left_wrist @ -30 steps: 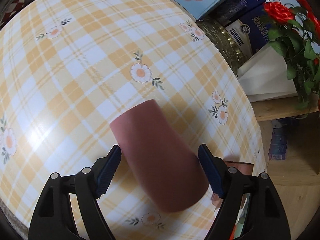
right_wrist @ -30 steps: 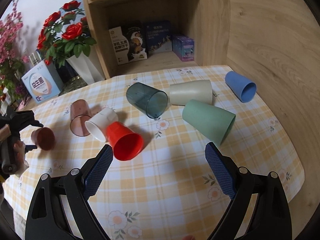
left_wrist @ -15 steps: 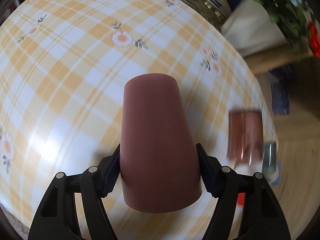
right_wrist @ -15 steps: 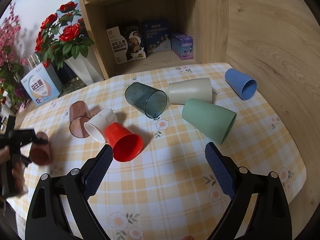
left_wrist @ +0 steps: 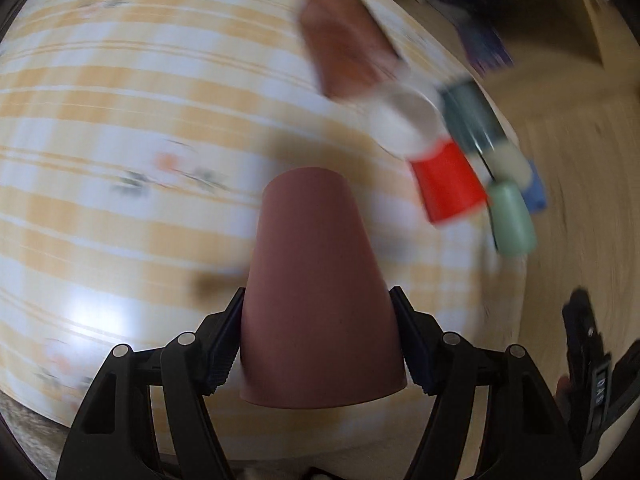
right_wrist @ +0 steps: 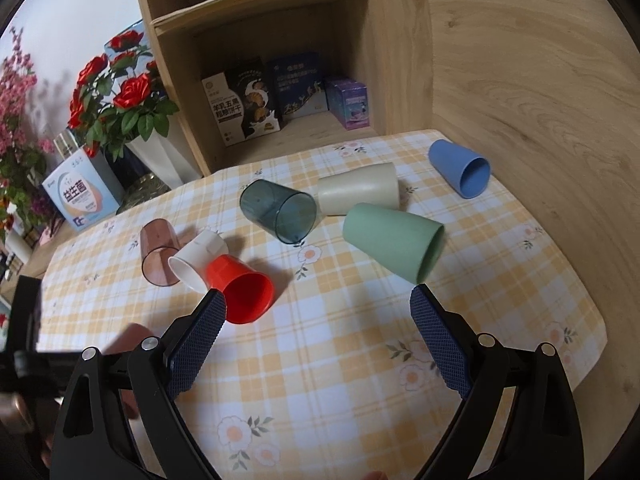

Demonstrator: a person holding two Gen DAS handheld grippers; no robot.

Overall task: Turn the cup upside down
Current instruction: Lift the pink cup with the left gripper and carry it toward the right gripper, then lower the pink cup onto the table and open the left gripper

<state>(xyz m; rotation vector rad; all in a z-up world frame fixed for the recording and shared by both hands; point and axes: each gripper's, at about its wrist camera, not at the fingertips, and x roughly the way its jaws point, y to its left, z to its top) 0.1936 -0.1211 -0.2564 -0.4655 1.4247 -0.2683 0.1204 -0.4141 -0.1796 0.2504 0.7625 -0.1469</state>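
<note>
My left gripper (left_wrist: 318, 340) is shut on a dusty-pink cup (left_wrist: 316, 280), its closed base pointing away from the camera over the checked tablecloth (left_wrist: 120, 160); the view is motion-blurred. In the right wrist view this cup (right_wrist: 130, 340) shows partly behind the fingers at the lower left. My right gripper (right_wrist: 316, 344) is open and empty above the table's near side. Several cups lie on their sides: red (right_wrist: 242, 294), white (right_wrist: 196, 258), clear pink (right_wrist: 158, 250), dark teal (right_wrist: 278, 216), cream (right_wrist: 360, 188), green (right_wrist: 394, 242), blue (right_wrist: 460, 168).
A wooden shelf (right_wrist: 280, 60) with boxes stands behind the table. Red roses in a white vase (right_wrist: 120, 100) and a blue-white box (right_wrist: 80, 196) stand at the back left. A wooden wall (right_wrist: 540, 80) runs along the right side.
My left gripper has swung with the pink cup toward the other cups, which have come into its view. The right gripper has stayed open, shifting slightly.
</note>
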